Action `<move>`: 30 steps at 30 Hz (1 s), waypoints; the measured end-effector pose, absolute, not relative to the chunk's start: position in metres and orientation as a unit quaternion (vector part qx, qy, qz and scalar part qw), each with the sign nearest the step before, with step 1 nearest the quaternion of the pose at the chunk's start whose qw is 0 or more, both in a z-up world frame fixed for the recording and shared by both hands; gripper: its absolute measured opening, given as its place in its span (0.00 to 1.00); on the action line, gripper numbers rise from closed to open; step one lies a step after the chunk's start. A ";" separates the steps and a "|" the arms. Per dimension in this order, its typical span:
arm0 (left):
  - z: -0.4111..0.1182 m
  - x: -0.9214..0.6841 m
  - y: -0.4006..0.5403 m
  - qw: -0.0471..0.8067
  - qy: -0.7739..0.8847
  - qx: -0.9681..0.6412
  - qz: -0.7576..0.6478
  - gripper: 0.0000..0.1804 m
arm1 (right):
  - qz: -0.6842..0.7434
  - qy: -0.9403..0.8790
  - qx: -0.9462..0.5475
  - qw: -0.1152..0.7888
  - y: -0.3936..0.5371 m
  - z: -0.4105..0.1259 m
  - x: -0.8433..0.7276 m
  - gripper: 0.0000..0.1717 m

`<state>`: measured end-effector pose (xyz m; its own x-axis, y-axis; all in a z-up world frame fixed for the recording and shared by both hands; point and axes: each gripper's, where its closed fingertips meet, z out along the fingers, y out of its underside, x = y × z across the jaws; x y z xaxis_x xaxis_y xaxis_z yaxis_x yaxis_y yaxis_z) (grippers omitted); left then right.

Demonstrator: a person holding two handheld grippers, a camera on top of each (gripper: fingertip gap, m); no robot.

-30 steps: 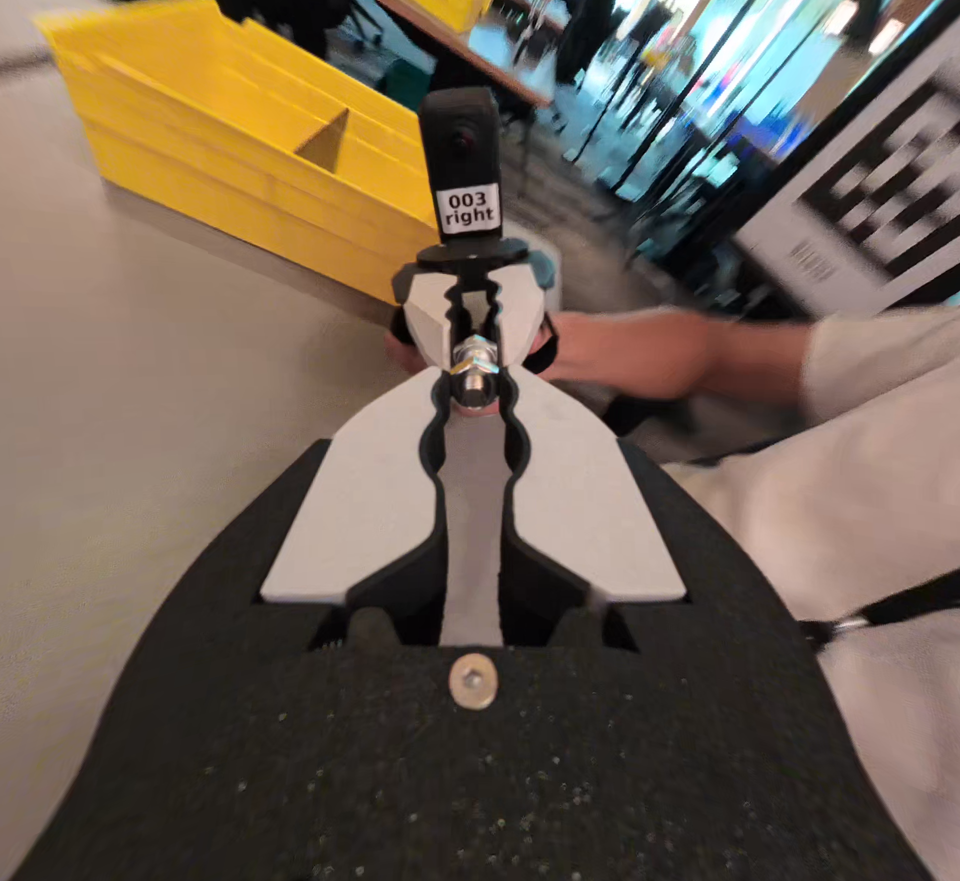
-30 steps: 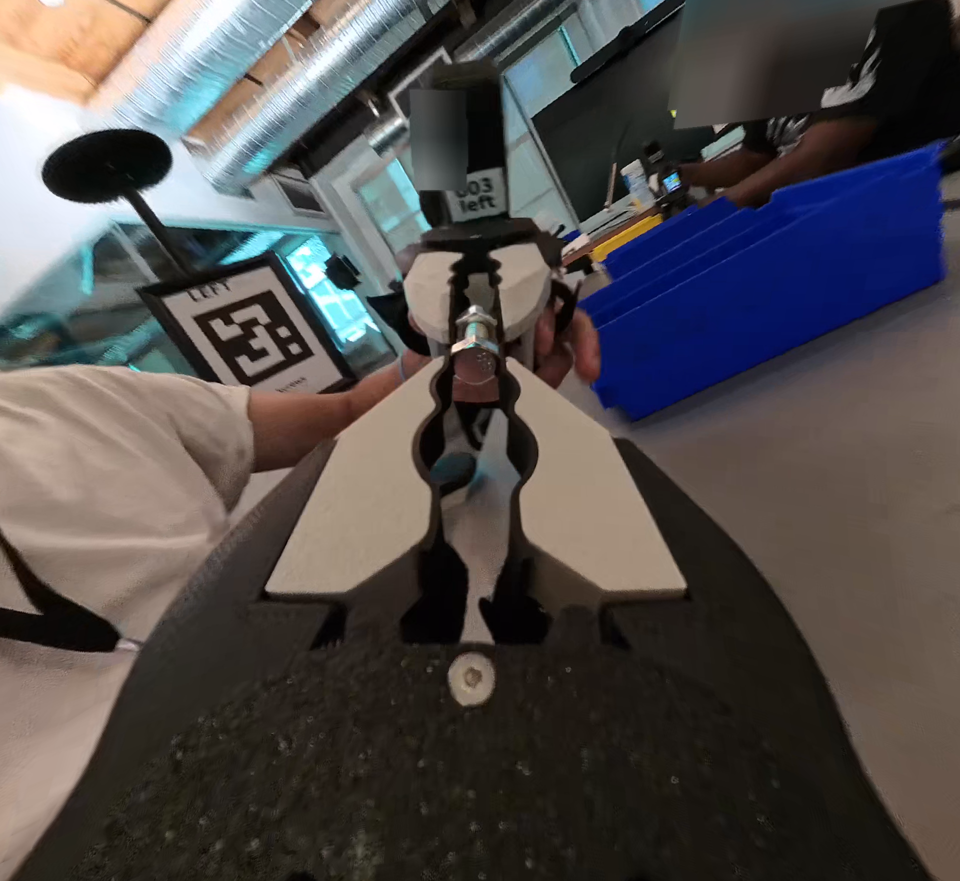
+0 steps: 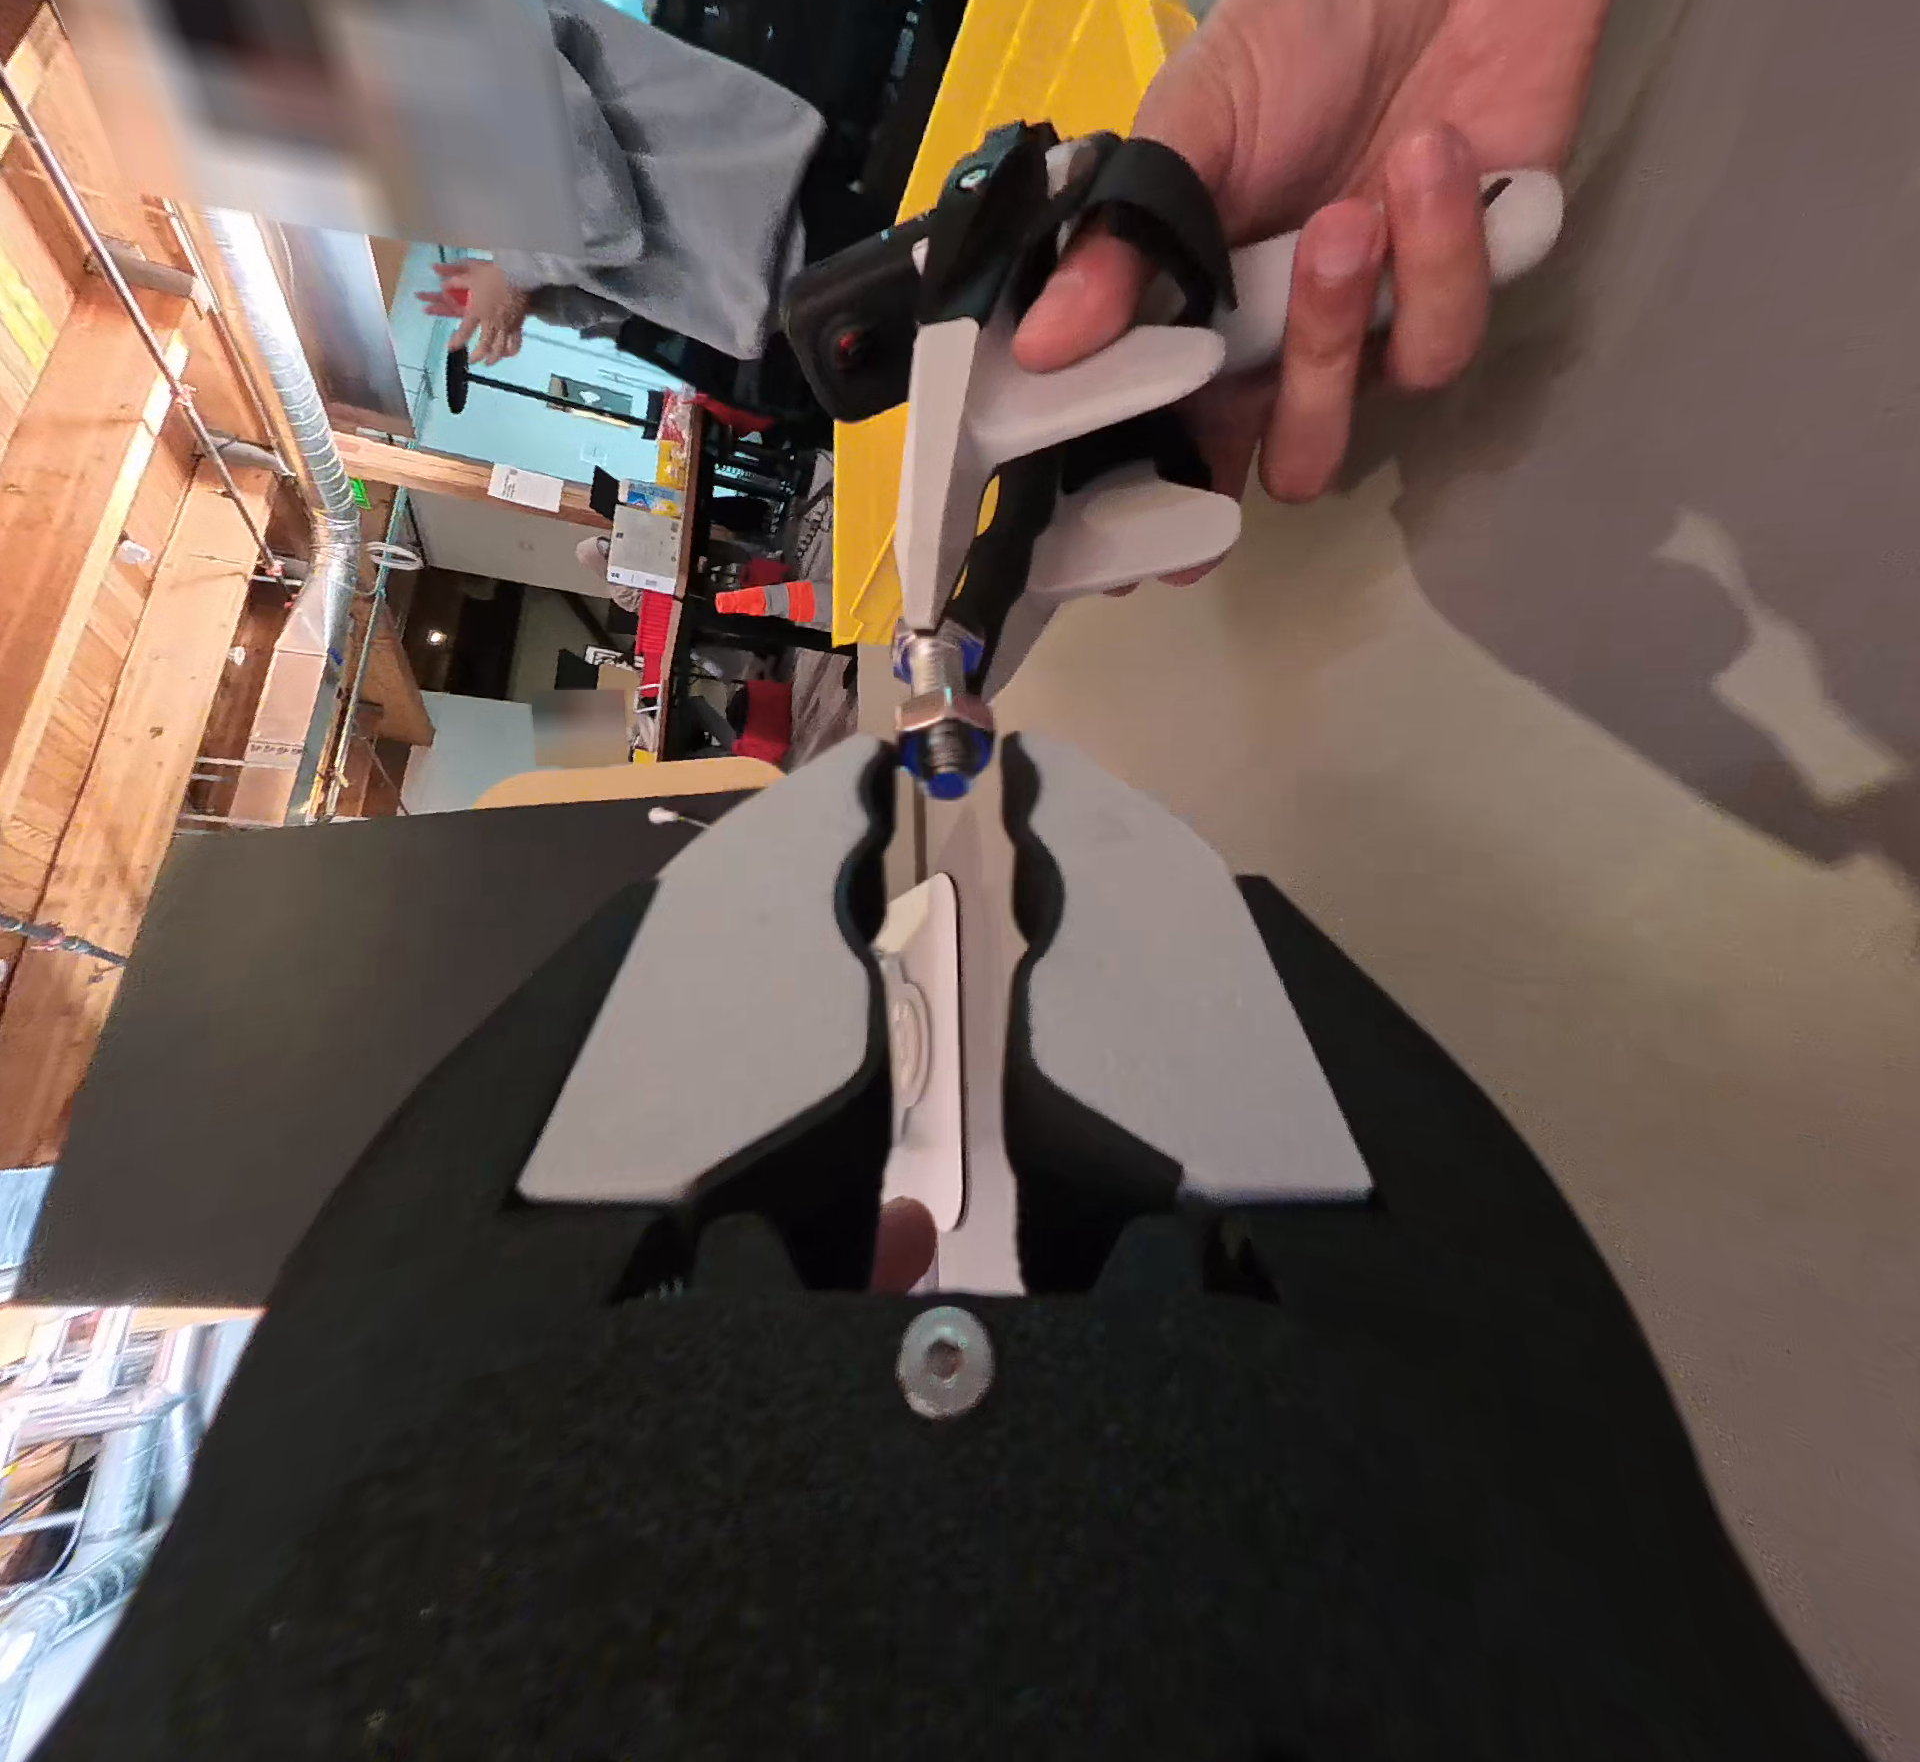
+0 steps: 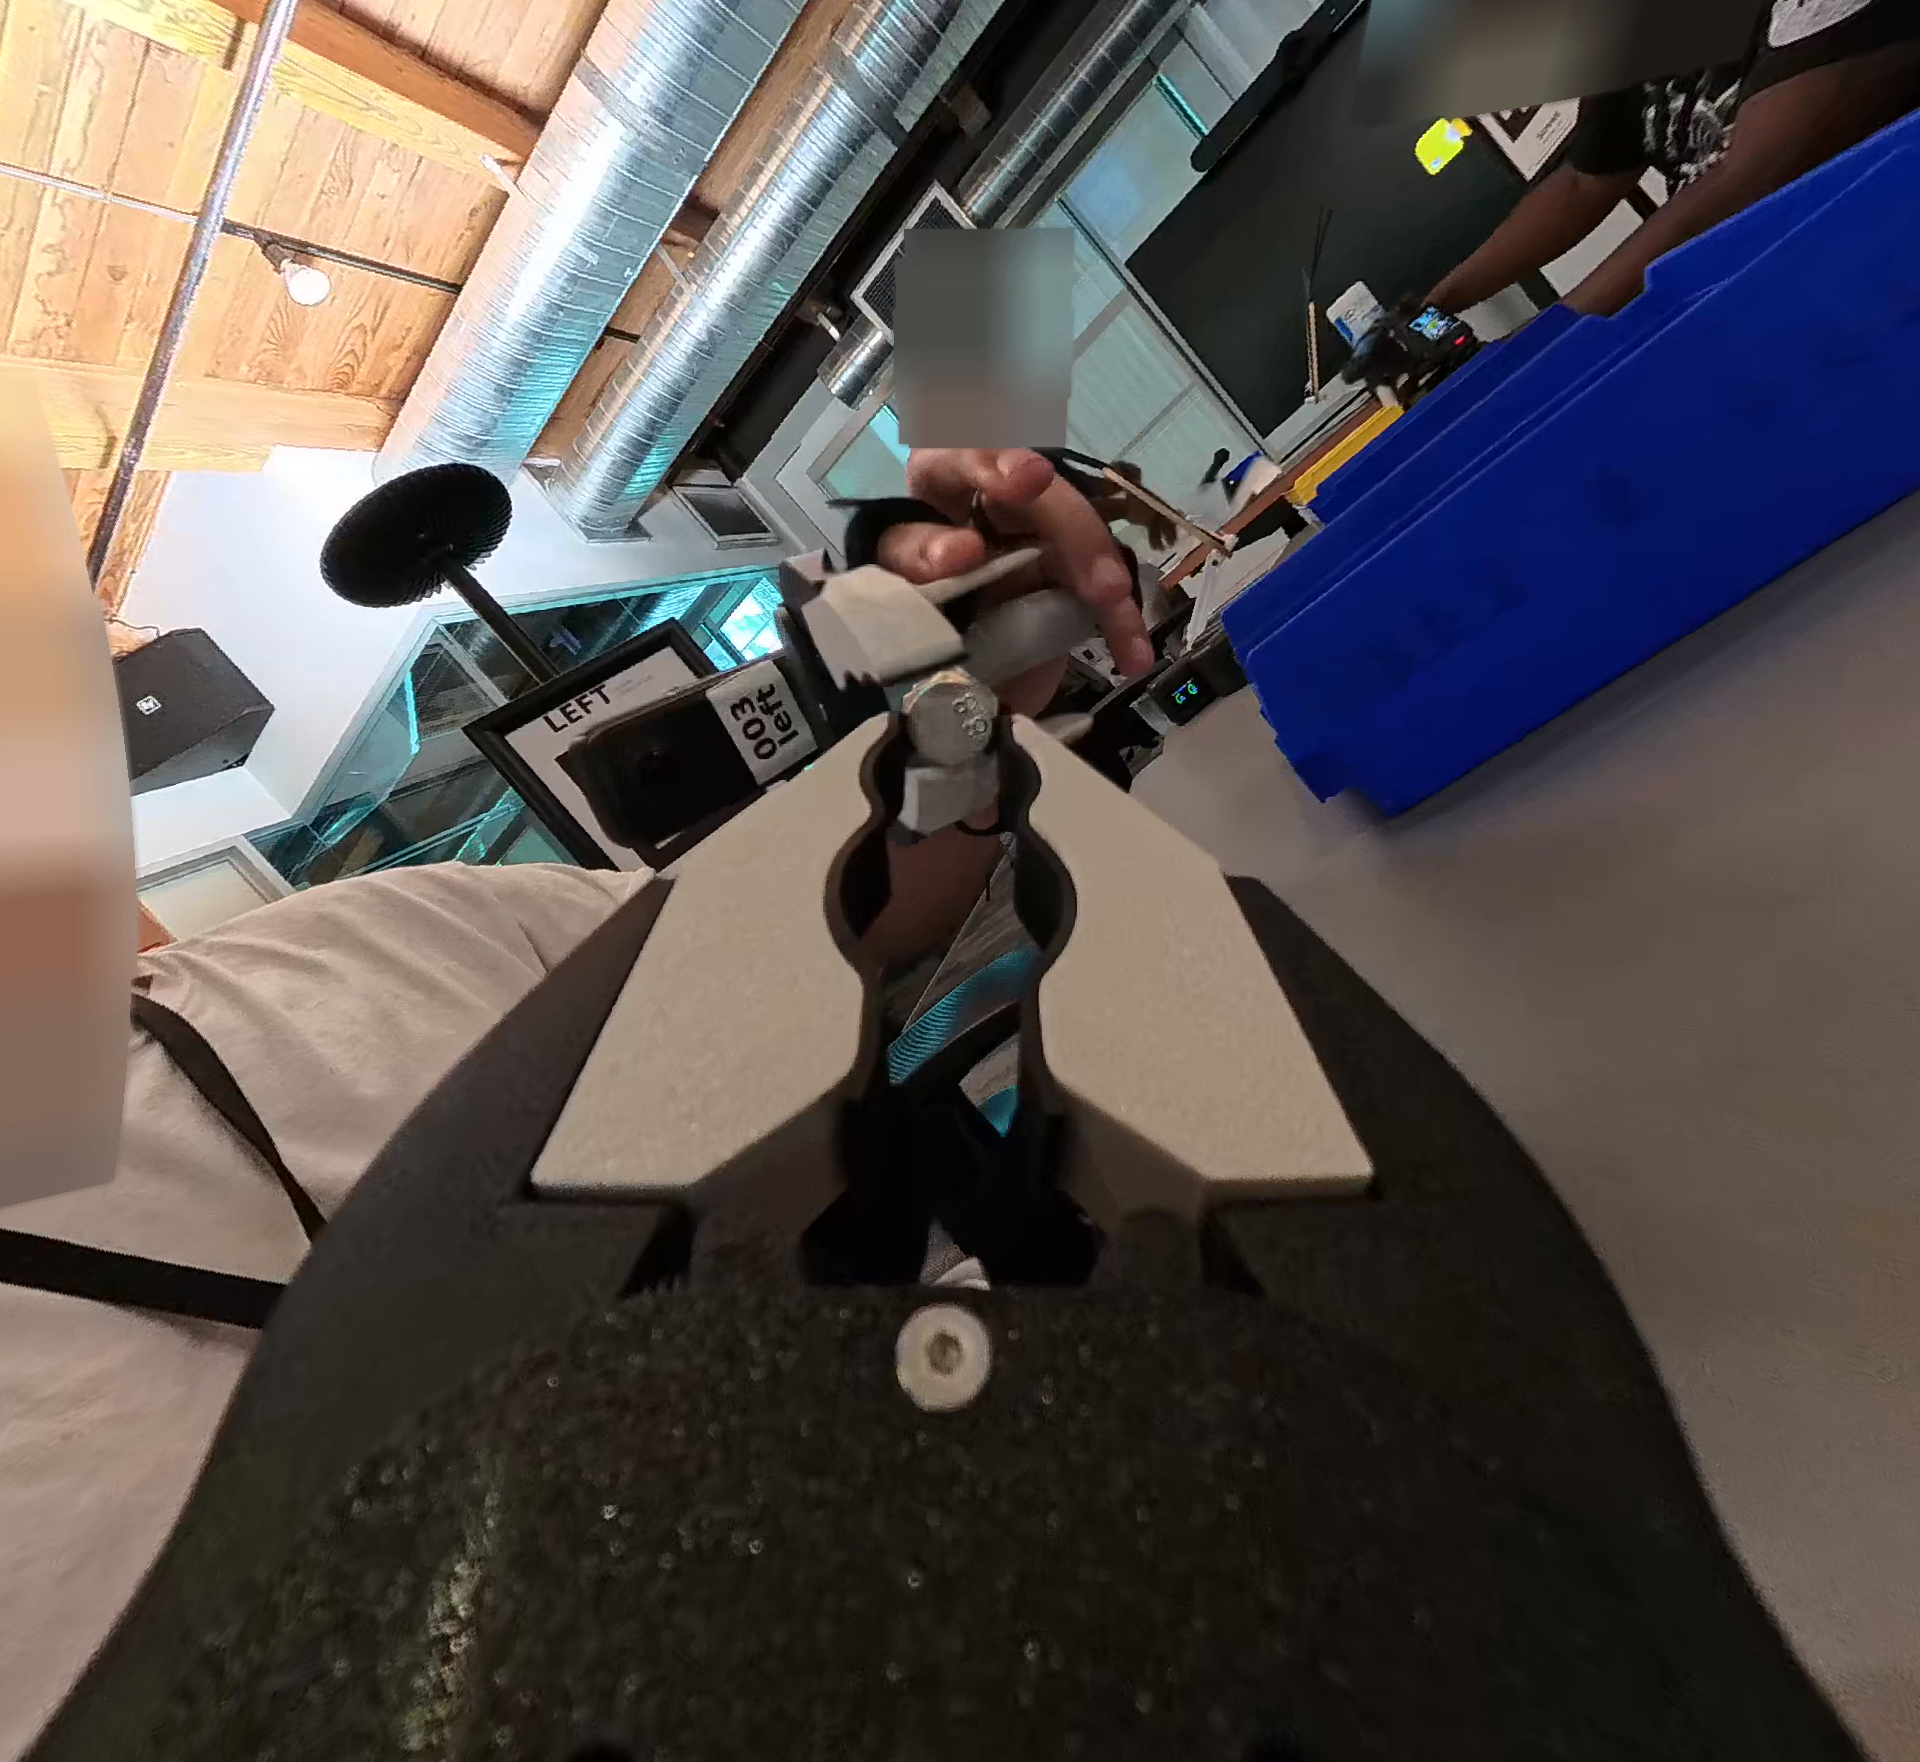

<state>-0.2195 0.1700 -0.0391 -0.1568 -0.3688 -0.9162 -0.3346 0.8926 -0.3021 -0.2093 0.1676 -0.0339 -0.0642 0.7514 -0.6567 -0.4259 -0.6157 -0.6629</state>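
A silver hex bolt (image 3: 932,673) with a silver nut (image 3: 943,710) on its thread is held in the air between my two grippers, which face each other. My left gripper (image 3: 948,756) is shut on the nut, and the thread end pokes in between its fingertips. My right gripper (image 4: 951,736) is shut on the bolt's hex head (image 4: 951,720). In the left wrist view the right gripper (image 3: 935,621) shows edge-on, held by a hand (image 3: 1403,102). In the right wrist view the left gripper's fingers (image 4: 873,637) sit rolled sideways, above and below the bolt.
A grey table (image 3: 1507,933) lies below the grippers. A yellow bin (image 3: 1039,50) stands on it behind the right gripper. A blue bin (image 4: 1610,517) stands at the right in the right wrist view. People are in the background. Less than 4 cm separates the two grippers' tips.
My left gripper has let go, rolled about a quarter turn and shut again on the nut. My right gripper has stayed shut on the bolt head.
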 end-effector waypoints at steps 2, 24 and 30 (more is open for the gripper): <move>-0.038 -0.218 0.172 0.607 0.758 -0.238 -0.016 0.09 | 0.716 -0.145 -0.544 0.412 0.168 -0.033 -0.208 0.09; -0.029 -0.204 0.171 0.043 0.321 -0.612 -0.721 0.17 | 0.639 -0.139 -0.558 0.511 0.184 -0.027 -0.182 0.10; -0.050 -0.207 0.186 0.248 0.376 -0.619 -0.644 0.16 | 0.627 -0.114 -0.572 0.517 0.191 -0.034 -0.172 0.09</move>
<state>-0.2069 0.1858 -0.0505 -0.1112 -0.7842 0.6104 -0.1469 -0.5945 -0.7905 -0.1716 0.1912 -0.0336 0.1879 0.7785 -0.5988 -0.5179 -0.4395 -0.7339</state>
